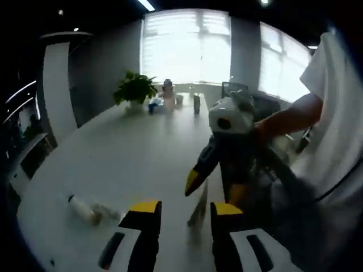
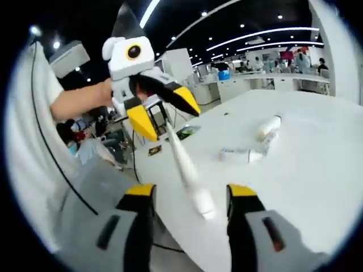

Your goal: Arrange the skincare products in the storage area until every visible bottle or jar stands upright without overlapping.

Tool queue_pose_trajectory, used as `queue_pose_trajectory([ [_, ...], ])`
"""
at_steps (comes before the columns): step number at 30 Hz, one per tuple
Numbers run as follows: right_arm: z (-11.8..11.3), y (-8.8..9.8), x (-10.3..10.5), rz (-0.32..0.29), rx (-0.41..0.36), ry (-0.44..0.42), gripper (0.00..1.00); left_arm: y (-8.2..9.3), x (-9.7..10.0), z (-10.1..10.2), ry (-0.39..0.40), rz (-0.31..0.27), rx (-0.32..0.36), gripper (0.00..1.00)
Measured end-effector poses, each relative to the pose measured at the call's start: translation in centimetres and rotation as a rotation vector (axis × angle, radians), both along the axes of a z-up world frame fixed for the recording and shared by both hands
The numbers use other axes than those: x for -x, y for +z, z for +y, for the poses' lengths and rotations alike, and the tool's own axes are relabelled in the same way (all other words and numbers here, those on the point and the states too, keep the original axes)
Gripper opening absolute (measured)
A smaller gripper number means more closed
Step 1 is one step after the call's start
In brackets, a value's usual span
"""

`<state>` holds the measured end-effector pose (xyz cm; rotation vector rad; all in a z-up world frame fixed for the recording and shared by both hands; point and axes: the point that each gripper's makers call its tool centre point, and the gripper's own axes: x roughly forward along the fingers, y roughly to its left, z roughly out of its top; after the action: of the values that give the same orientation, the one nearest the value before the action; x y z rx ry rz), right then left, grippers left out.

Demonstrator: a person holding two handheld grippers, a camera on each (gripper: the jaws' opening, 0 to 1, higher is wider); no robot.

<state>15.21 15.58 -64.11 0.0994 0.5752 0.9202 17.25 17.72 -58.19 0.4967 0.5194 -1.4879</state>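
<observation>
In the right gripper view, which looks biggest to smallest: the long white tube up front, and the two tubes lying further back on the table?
1. Long white tube, though it is nearest the camera.
2 and 3. Clear-ended tube and far tube look alike.

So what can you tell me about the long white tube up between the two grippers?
The white tube is slim and long, plastic by its look, with a wider rounded cap at its lower end. It hangs tilted in the air, off the table. Its upper end sits between the yellow-tipped jaws of the left gripper; whether they clamp it is unclear. Its cap end lies between the spread jaws of the right gripper, touching neither. Motion blur hides any label.
</observation>
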Motion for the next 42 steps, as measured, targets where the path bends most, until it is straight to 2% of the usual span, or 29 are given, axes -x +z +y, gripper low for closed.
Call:
queue_pose_trajectory([
  [3, -0.3, 0.5, 0.1, -0.024, -0.021, -0.027, 0.56, -0.7, 0.3, -0.4, -0.075, -0.042, -0.091, 0.35],
  [5, -0.8, 0.3, -0.1, -0.021, 0.004, -0.073, 0.59, -1.3, 0.4, -0.5, -0.134, -0.087, -0.162, 0.34],
  [10, -1.3, -0.3, 0.0, -0.031, 0.064, -0.101, 0.58, -2.0, 1.3, -1.3, -0.198, -0.066, -0.242, 0.25],
  [13, -1.6, -0.7, 0.5, -0.063, 0.136, -0.071, 0.58, -2.7, 1.2, -1.1, -0.246, -0.114, -0.325, 0.17],
  [16, -1.4, -0.8, 0.9, -0.074, 0.152, -0.057, 0.57, -3.6, 1.9, -0.6, -0.283, -0.105, -0.397, 0.14],
  [19, -1.1, -0.9, 0.8, -0.069, 0.139, -0.048, 0.57, -4.1, 2.1, -0.6, -0.293, -0.100, -0.409, 0.12],
  [20, -1.0, -1.1, 0.6, -0.071, 0.144, -0.045, 0.57, -4.1, 2.3, -0.5, -0.293, -0.081, -0.409, 0.12],
  [24, -1.2, -1.7, 0.1, -0.056, 0.155, -0.062, 0.56, -4.2, 1.9, -0.7, -0.241, -0.044, -0.413, 0.12],
  [28, -1.5, -1.6, 0.0, -0.047, 0.145, -0.072, 0.55, -4.2, 2.1, -0.6, -0.240, -0.017, -0.417, 0.10],
  [30, -1.6, -1.7, 0.0, -0.043, 0.144, -0.077, 0.55, -4.2, 1.6, -0.8, -0.192, 0.023, -0.404, 0.09],
  [31, -1.6, -1.7, -0.1, -0.041, 0.143, -0.080, 0.55, -4.2, 1.6, -0.8, -0.197, 0.028, -0.405, 0.08],
  [35, -1.6, -2.0, -0.2, -0.032, 0.143, -0.080, 0.54, -4.2, 1.7, -0.8, -0.207, 0.025, -0.414, 0.07],
  [36, -1.6, -2.1, -0.2, -0.031, 0.144, -0.079, 0.54, -4.2, 1.4, -0.9, -0.208, 0.009, -0.411, 0.07],
  [42, -1.6, -2.1, -0.1, -0.029, 0.149, -0.077, 0.53, -4.0, 1.1, -0.2, -0.193, 0.019, -0.430, 0.06],
])
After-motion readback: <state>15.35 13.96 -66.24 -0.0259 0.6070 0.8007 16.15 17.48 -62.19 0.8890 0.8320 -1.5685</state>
